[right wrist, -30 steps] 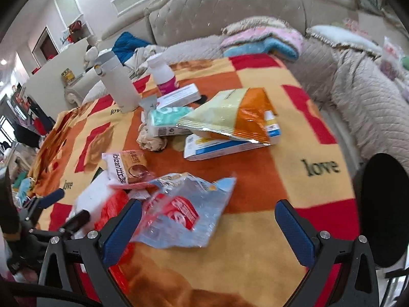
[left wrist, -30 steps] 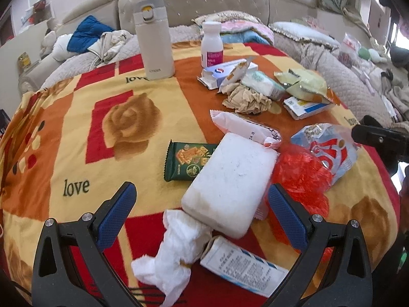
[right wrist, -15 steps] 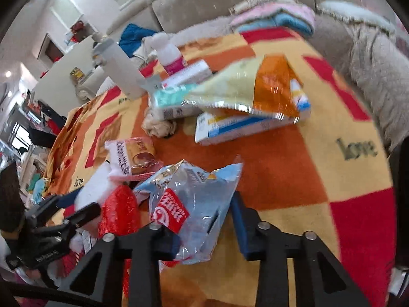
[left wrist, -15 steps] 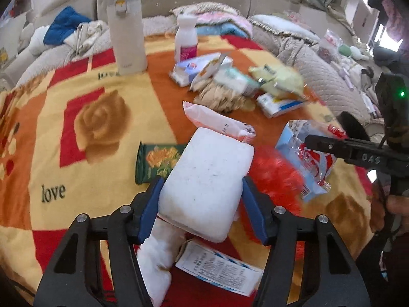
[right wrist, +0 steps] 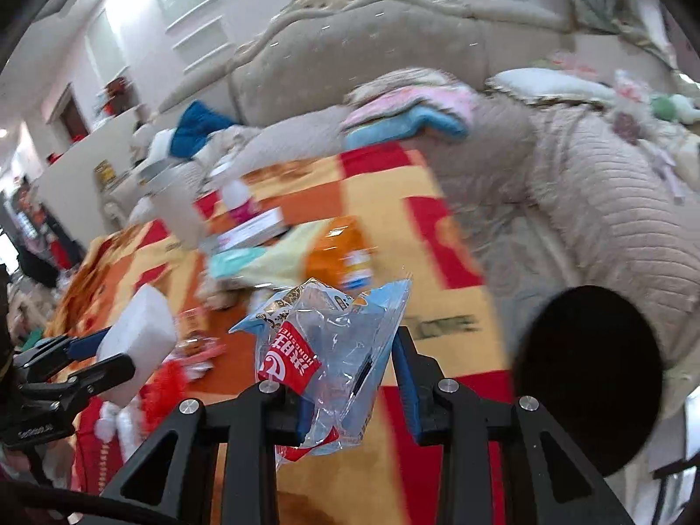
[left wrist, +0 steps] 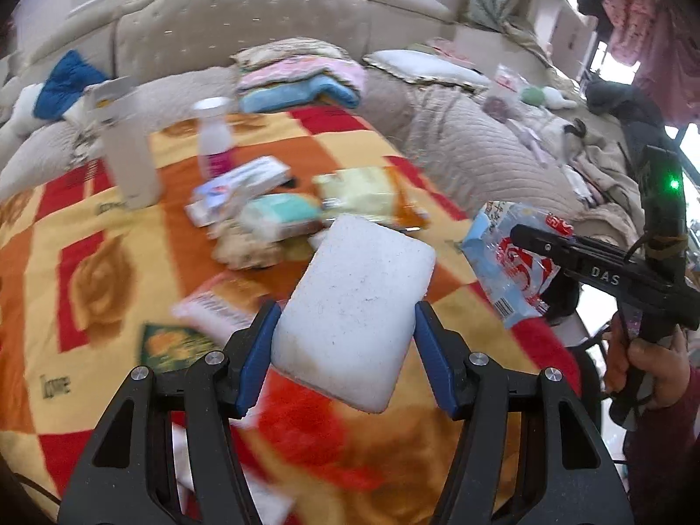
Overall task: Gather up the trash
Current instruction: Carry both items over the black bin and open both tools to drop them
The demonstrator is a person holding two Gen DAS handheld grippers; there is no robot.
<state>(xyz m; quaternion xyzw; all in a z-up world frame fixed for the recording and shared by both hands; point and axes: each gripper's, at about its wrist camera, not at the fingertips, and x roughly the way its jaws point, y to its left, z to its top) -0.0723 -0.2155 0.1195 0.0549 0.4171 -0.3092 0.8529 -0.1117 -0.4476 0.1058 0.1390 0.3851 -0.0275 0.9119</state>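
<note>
Both tools were wide open over the litter a second ago; now the left tool [left wrist: 343, 345] is clamped across the short sides of the white foam block [left wrist: 354, 310] and the right tool [right wrist: 350, 378] is pinched on the clear blue-and-red snack bag [right wrist: 332, 350], each lifted clear of the love-print blanket [left wrist: 87, 227]. Side grips probably keep both pieces hanging free for carrying off together. Farther back, the green wrapper [left wrist: 173, 345], pink packet [left wrist: 218, 302], yellow chip bag [left wrist: 367, 192] and white flask [left wrist: 129, 153] wait near the headboard [left wrist: 245, 30].

Foam block [left wrist: 354, 306] left of wrapper [left wrist: 512, 262], above blanket [left wrist: 87, 227].
</note>
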